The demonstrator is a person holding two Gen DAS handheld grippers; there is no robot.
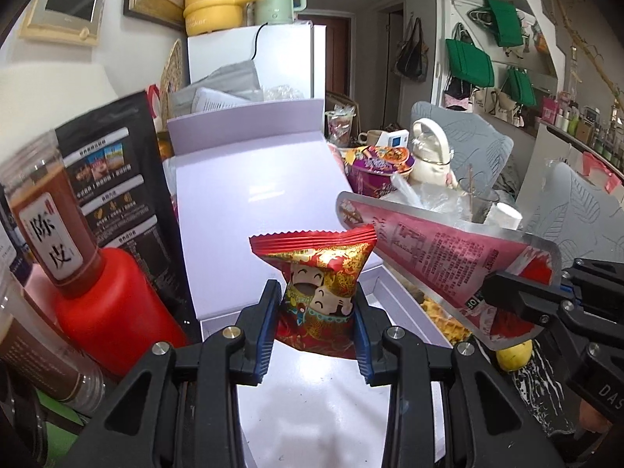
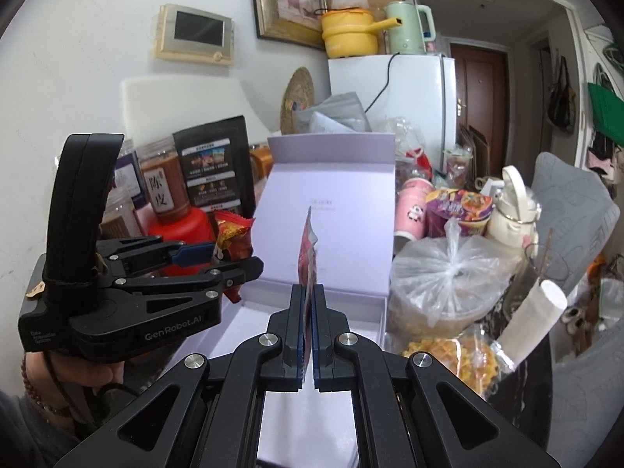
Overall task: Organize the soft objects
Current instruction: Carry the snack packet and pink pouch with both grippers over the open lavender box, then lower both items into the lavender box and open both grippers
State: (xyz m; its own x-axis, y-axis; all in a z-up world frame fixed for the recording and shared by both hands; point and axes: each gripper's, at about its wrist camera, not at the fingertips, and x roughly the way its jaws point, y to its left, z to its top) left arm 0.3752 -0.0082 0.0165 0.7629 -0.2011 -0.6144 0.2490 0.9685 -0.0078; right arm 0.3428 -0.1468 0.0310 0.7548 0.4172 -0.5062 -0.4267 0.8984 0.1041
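At the far left of the left wrist view, a clear jar [image 1: 50, 210] with a white Chinese label leans against a red bottle [image 1: 113, 308], and a black printed pouch [image 1: 113, 183] stands just behind them. Next comes the lilac gift box [image 1: 249, 195], its lid standing open and its white tray lying below both claws. Over that tray the left claw [image 1: 316, 329] is clenched on a red and gold snack packet [image 1: 319, 284], which stands upright between the blue pads with its crimped top edge uppermost. To the right, the right claw [image 1: 518, 300] grips the lower corner of a pink foil sachet [image 1: 436, 249], which slants up and leftward until its far end sits close behind the snack packet's top. Under the sachet, a bag of yellow snacks [image 1: 440, 316] lies beside the box's right wall.

From the right wrist view, the left claw [image 2: 234, 257] appears at the left with the snack packet [image 2: 232, 240] in its fingers. Centrally, the right claw [image 2: 309, 300] pinches the sachet [image 2: 309, 249] edge-on above the open box [image 2: 331, 202]. Farther right, a knotted clear plastic bag [image 2: 444, 277] sits on the crowded counter near a cream kettle [image 2: 511, 210].
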